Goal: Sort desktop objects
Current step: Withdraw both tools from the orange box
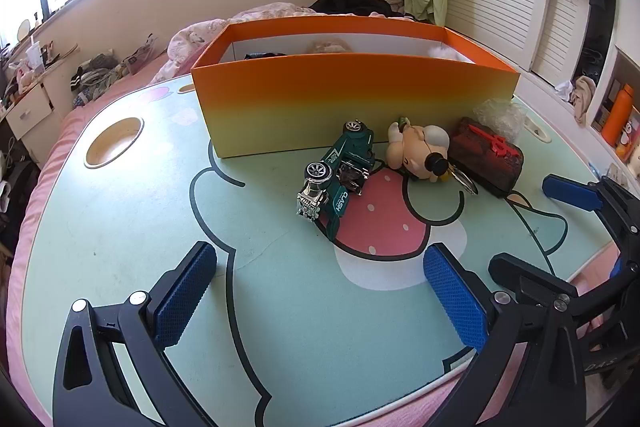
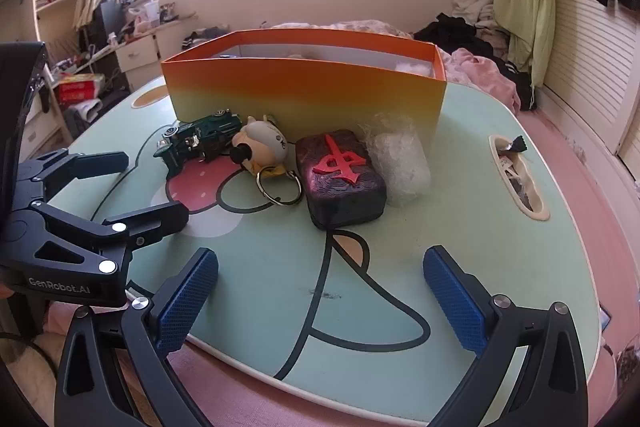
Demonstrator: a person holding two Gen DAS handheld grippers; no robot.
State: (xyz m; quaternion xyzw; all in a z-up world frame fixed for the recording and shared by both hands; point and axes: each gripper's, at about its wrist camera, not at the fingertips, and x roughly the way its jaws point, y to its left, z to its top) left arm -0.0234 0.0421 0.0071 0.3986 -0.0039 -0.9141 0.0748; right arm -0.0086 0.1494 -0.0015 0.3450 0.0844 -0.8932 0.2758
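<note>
An orange-to-yellow box [image 1: 352, 103] [image 2: 308, 95] stands at the back of the mint cartoon tabletop [image 1: 132, 211] [image 2: 460, 227]. In front of it lie a green toy car [image 1: 340, 171] [image 2: 202, 141], a cream figurine keychain [image 1: 420, 151] [image 2: 262, 145], a dark block with a red character [image 1: 486, 157] [image 2: 342, 179] and a crumpled clear wrap [image 1: 502, 117] [image 2: 398, 159]. My left gripper [image 1: 320, 291] [image 2: 154, 187] is open and empty, short of the car. My right gripper [image 2: 320, 291] [image 1: 500, 223] is open wide and empty, short of the block.
A round cup hole [image 1: 114, 143] is cut into the table at the left, an oval slot [image 2: 518, 179] with scraps at the right. Pink bedding [image 2: 580, 163] surrounds the table. Clothes, a desk and louvred doors fill the room behind.
</note>
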